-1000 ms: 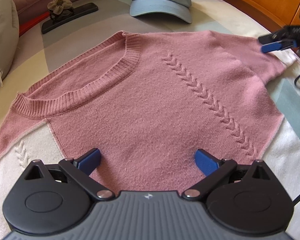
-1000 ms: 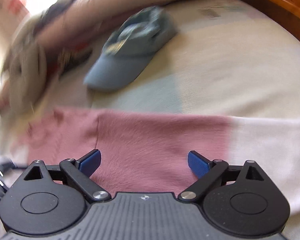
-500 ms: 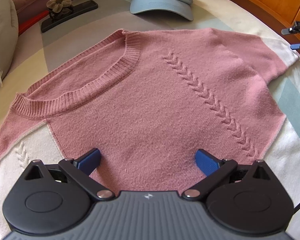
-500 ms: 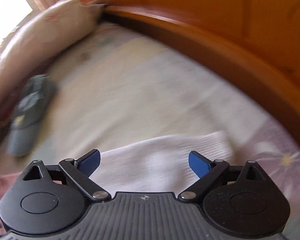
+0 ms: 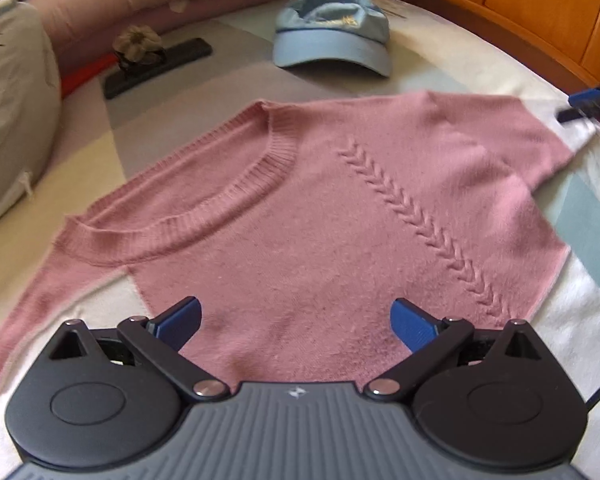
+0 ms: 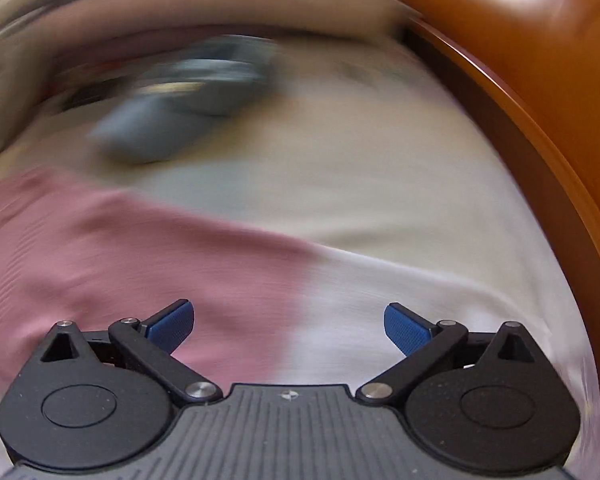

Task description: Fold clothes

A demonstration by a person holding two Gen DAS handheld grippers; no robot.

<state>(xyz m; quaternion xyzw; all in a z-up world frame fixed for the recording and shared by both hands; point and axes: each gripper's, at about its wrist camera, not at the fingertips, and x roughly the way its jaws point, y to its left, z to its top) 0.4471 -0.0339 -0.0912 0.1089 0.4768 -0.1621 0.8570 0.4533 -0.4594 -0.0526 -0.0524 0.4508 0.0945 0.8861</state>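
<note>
Both pairs of jaws stand wide apart and grip nothing. Beyond the left gripper (image 5: 296, 322) the pink sweater (image 5: 340, 216) lies flat on the bed (image 5: 440, 64), its ribbed collar ahead to the left. The right gripper (image 6: 288, 326), whose jaws have just been opening, hangs over the sweater's sleeve (image 6: 220, 276), where pink meets white. A blue cap (image 5: 332, 36) sits farther ahead.
</note>
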